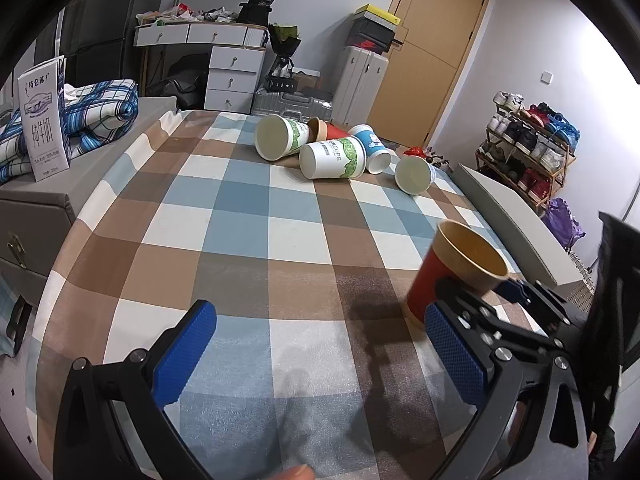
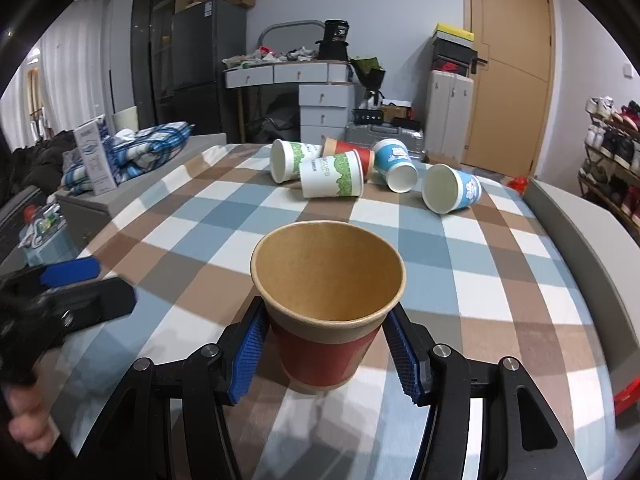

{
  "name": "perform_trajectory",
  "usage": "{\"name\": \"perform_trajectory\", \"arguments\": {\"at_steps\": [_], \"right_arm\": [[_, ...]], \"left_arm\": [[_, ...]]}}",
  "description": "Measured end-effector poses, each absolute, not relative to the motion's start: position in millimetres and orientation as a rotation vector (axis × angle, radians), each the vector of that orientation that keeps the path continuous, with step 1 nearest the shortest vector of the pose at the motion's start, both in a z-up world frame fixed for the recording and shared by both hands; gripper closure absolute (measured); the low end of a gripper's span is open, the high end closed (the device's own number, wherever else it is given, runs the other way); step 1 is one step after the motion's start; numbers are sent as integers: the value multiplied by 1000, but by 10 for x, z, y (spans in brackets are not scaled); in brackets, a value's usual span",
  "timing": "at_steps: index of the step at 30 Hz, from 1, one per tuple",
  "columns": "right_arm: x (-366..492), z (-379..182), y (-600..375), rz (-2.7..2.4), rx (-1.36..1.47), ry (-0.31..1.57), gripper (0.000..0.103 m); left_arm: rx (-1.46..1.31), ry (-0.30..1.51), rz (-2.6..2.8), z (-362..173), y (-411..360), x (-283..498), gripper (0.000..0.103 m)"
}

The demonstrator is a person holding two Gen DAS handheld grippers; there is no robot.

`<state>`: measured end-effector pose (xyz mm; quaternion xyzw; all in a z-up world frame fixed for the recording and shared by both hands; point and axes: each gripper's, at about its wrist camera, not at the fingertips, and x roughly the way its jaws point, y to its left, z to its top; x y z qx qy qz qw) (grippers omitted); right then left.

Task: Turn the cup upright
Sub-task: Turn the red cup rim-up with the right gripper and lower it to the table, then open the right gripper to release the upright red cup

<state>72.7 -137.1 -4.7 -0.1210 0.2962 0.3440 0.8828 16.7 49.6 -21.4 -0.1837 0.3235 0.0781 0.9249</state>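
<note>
red cup (image 2: 326,320) stands upright on checked cloth (image 2: 480,264), between right gripper (image 2: 326,354) jaws, contact unclear. left gripper (image 1: 316,348) wide, empty. risk judged: tipping if a pad drags on withdrawal.

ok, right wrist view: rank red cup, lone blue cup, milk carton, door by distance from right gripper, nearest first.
1. red cup, upright between the right gripper fingers.
2. blue cup, on its side, far right of the cloth.
3. milk carton, left ledge.
4. door, back wall, right.
</note>
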Motion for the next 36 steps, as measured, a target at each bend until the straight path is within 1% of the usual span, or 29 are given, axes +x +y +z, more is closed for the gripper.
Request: {"name": "perform_trajectory", "arguments": {"at_steps": [9, 11, 15, 17, 18, 20, 22, 28, 36], "right_arm": [[817, -138, -1308, 679, -273, 638, 45], [810, -138, -1310, 680, -278, 641, 41], [782, -139, -1326, 714, -276, 650, 40], [759, -125, -1345, 716, -276, 650, 28], [748, -113, -1367, 725, -268, 650, 24], [713, -83, -1447, 751, -242, 645, 12], [678, -62, -1528, 753, -219, 634, 8], [620, 32, -1872, 768, -127, 608, 0], [514, 263, -2230, 801, -24, 525, 0]], "left_arm": [[-377, 669, 164, -227, 511, 169, 2], [-374, 670, 161, -228, 505, 171, 2], [-366, 672, 156, -228, 496, 177, 2], [-364, 673, 153, -228, 496, 179, 2], [-363, 673, 152, -226, 490, 181, 2], [-358, 674, 147, -221, 483, 184, 2], [-352, 673, 142, -213, 463, 179, 2], [-315, 668, 119, -177, 366, 171, 2], [-248, 649, 85, -104, 215, 147, 2]]}}
